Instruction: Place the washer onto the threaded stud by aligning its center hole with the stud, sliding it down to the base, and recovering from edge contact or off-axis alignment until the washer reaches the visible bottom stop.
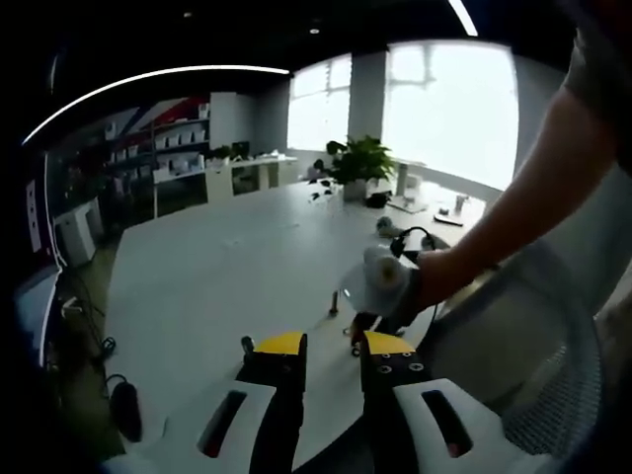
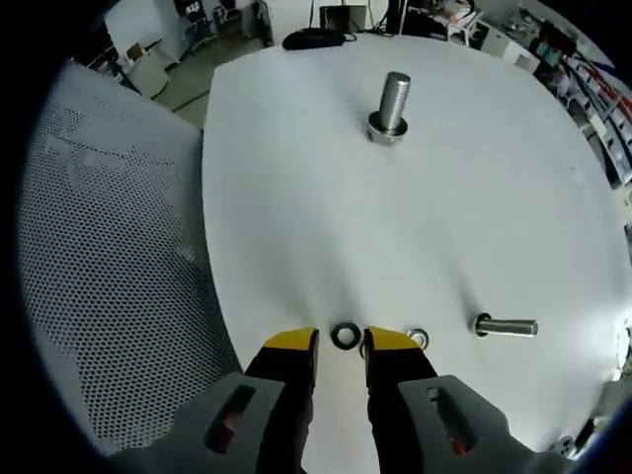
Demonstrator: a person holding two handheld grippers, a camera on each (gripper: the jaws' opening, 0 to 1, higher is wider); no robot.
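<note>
A small black washer point(image 2: 345, 336) lies flat on the white table point(image 2: 296, 197), right between the yellow tips of my right gripper point(image 2: 342, 343). The jaws stand open around it with room on both sides. The threaded stud point(image 2: 392, 102) stands upright on its wide base far ahead, near the table's far side. My left gripper point(image 1: 334, 346) is open with nothing in it, hovering over the table's near edge. In the left gripper view a person's hand point(image 1: 434, 276) holds the right gripper point(image 1: 360, 326) down at the table just beyond the left jaws.
A silver washer point(image 2: 419, 340) lies just right of the right jaw, and a bolt point(image 2: 506, 326) lies on its side further right. A mesh chair point(image 2: 109, 267) is left of the table edge. A potted plant point(image 1: 357, 163) and small items sit at the table's far end.
</note>
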